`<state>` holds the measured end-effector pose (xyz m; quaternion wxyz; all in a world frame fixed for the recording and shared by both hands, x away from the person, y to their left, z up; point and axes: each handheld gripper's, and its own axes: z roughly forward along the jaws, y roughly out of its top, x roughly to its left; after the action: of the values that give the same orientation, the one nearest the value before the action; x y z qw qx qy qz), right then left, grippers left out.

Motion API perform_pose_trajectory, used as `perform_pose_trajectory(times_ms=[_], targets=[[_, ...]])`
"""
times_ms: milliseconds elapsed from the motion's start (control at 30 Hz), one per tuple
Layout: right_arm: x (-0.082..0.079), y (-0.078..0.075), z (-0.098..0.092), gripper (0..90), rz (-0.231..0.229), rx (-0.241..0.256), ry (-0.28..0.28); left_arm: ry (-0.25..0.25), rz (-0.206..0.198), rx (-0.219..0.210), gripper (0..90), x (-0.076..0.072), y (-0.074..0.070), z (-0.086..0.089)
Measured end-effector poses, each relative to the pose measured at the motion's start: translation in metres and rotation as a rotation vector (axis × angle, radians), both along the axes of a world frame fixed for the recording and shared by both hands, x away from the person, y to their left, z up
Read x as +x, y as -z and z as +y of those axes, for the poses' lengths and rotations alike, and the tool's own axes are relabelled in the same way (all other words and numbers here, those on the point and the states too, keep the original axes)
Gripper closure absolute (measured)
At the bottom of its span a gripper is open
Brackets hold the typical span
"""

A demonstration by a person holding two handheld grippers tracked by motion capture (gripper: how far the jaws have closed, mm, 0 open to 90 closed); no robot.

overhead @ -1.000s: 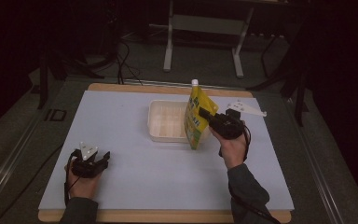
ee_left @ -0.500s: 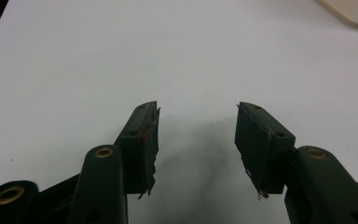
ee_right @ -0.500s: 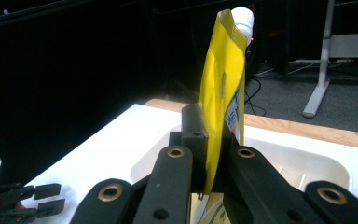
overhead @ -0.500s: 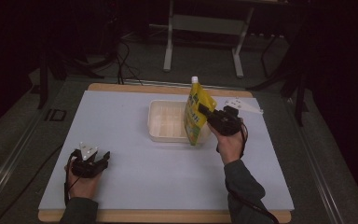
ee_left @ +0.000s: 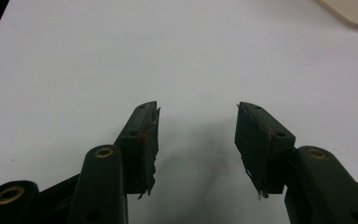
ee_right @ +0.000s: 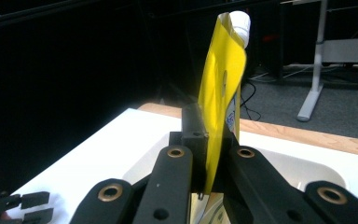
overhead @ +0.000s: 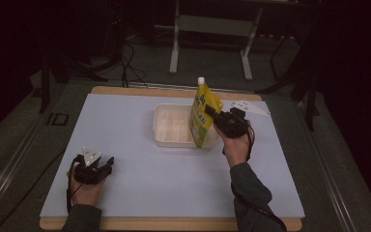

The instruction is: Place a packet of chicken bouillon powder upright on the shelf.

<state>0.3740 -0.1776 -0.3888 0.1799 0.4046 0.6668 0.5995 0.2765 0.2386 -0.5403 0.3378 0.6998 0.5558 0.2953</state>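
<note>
Over the tray [overhead: 174, 126], right tool [overhead: 212, 115] clamps the yellow pouch [overhead: 201, 116] upright — spout up, likely for placing inside; left tool [overhead: 96, 166] rests on the tabletop [overhead: 174, 174] — jaws apart, empty.

pouch [ee_right: 221, 93] bottom behind tool [ee_right: 209, 154] jaws

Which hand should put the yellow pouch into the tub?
Probably the right. The right gripper is already shut on the yellow pouch, holding it upright at the clear tub. The left gripper is open, holds nothing, and rests far from the tub, near the table's front-left corner.
</note>
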Motion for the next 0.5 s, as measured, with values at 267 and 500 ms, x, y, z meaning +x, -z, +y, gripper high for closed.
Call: perform_pose_trajectory(times_ms=[267, 500], targets=[[0.0035, -0.0006, 0.0028, 90.0, -0.016, -0.012, 0.030, -0.001, 0.003, -0.002, 48.8, 0.0001, -0.0001, 0.0004], [0.0095, -0.0011, 0.0061, 90.0, -0.016, -0.010, 0.046, -0.004, 0.002, -0.007, 48.7, 0.0001, 0.0000, 0.0004]])
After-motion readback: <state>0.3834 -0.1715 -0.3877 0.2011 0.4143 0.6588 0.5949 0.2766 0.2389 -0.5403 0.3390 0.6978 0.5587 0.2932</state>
